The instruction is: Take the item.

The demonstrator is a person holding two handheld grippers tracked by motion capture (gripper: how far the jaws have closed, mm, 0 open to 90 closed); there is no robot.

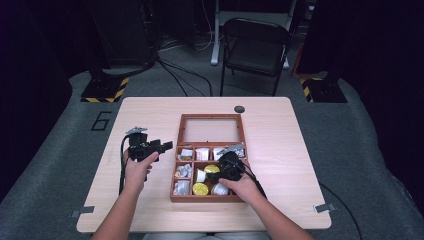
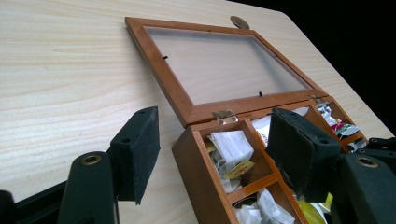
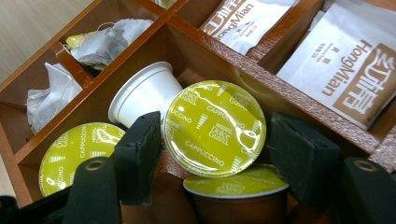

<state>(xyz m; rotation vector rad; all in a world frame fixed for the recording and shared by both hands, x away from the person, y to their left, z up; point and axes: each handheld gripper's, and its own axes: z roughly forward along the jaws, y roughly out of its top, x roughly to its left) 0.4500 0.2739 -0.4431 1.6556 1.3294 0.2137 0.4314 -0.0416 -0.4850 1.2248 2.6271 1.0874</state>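
Now our right gripper's (image 3: 212, 149) fingers stand apart around a tilted cappuccino capsule (image 3: 214, 128), foil lid facing us.

bare table (image 1: 280, 150) flanks the wooden box (image 1: 174, 176); its open lid (image 1: 212, 129) lies flat behind, dividers (image 3: 205, 44) hemming the capsules (image 3: 214, 127).

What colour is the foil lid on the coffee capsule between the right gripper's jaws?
Yellow-green, printed with white lettering; the coffee capsule shows best in the right gripper view.
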